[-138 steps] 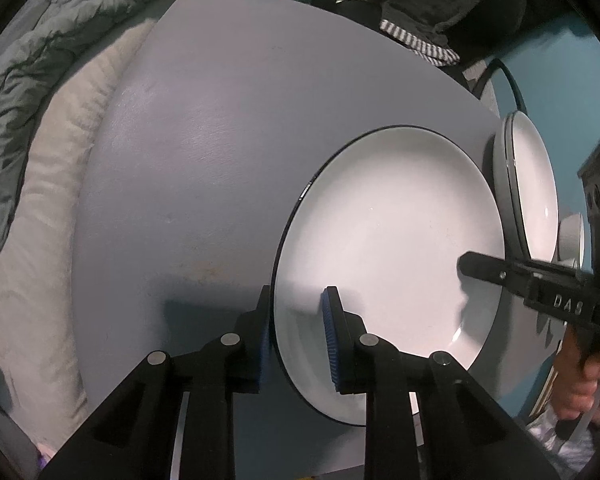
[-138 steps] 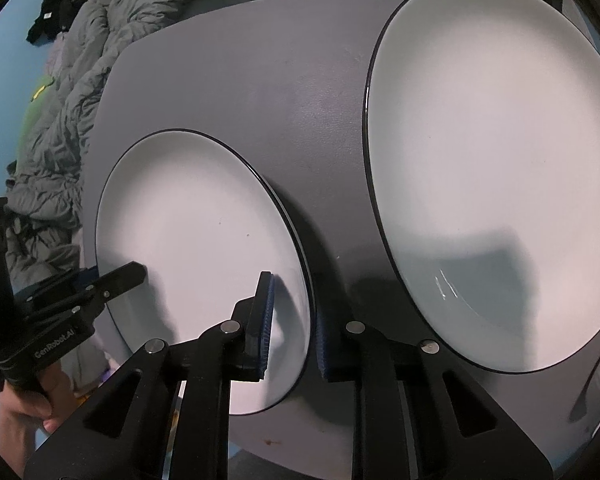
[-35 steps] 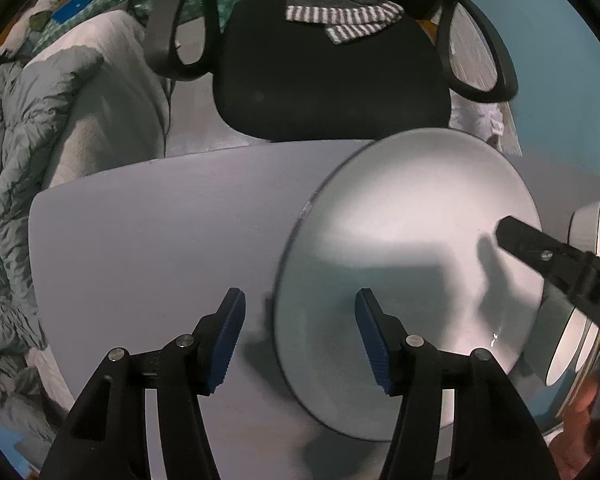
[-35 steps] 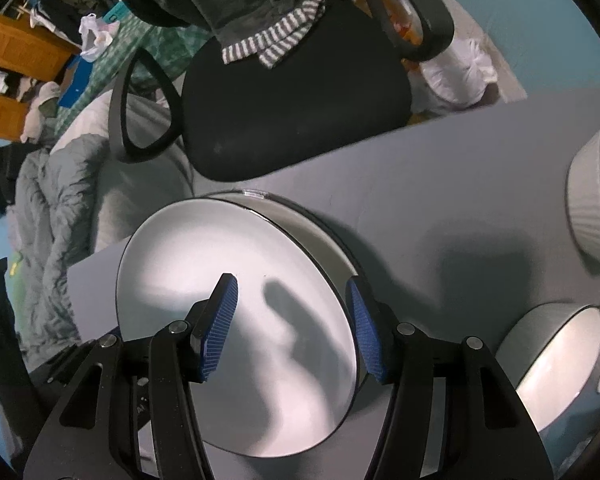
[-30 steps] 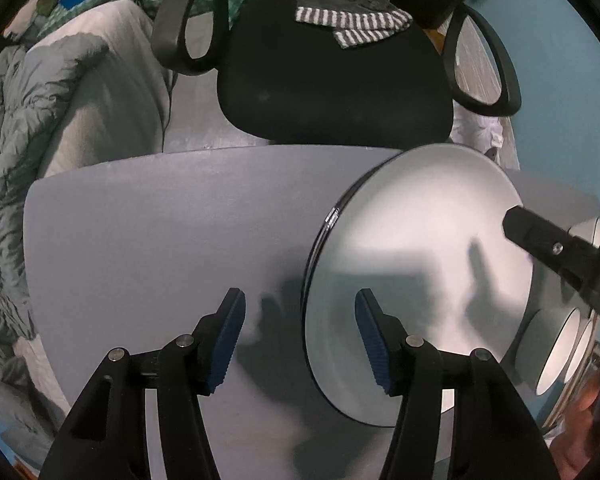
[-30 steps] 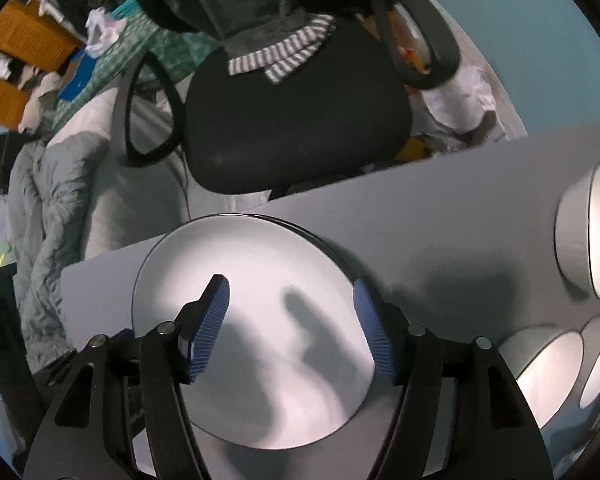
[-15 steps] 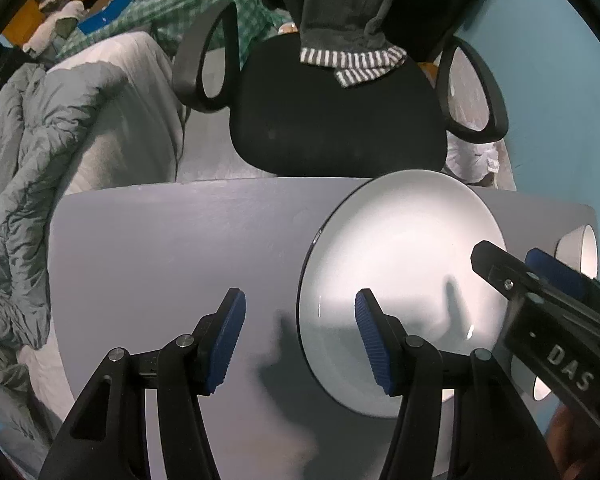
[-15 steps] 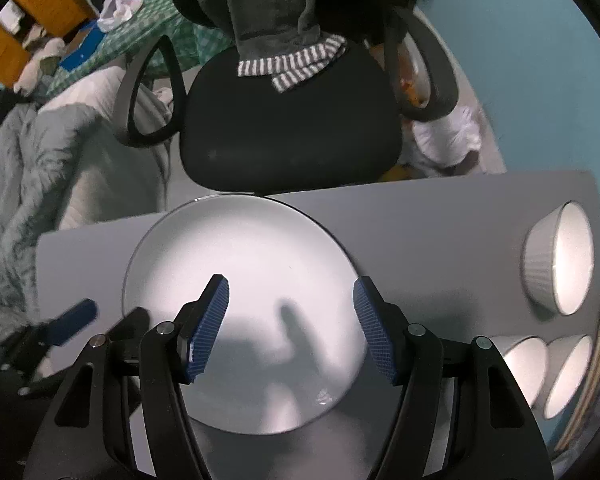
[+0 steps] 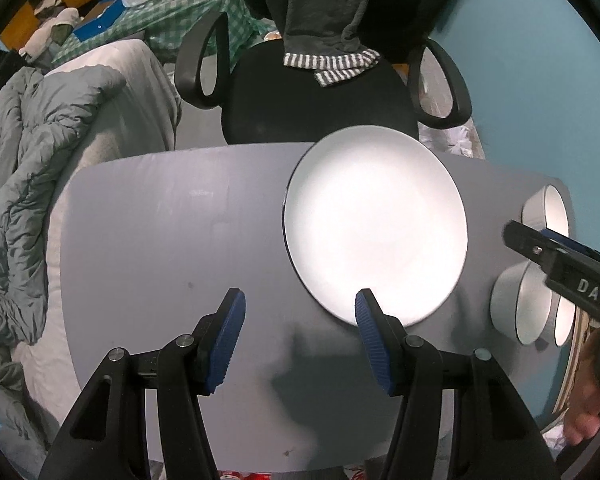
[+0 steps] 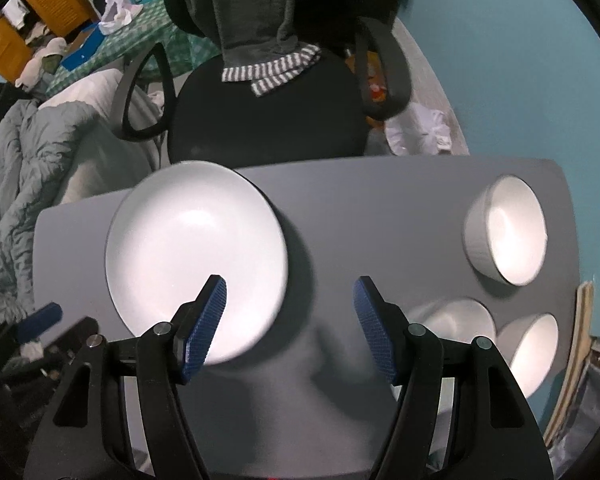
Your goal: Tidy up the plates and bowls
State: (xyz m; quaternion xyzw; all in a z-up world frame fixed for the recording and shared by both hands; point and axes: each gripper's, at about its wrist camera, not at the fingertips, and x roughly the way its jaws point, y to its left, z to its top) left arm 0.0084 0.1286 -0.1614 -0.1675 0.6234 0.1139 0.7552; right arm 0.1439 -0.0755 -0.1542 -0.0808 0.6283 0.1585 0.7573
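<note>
Lettering "DAS" on right gripper [image 9: 556, 248], jaws apart, empty, left gripper [image 9: 298, 332] wide, empty, above white plate [image 9: 376, 224]

Black angular left gripper [image 9: 298, 336], ribbed blue jaws, silver screws, right gripper [image 10: 290, 328] matching, white "DAS" lettering

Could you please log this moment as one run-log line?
left tongs: open, empty | right tongs: open, empty | plate: on table | bowls: three, unstacked
</note>
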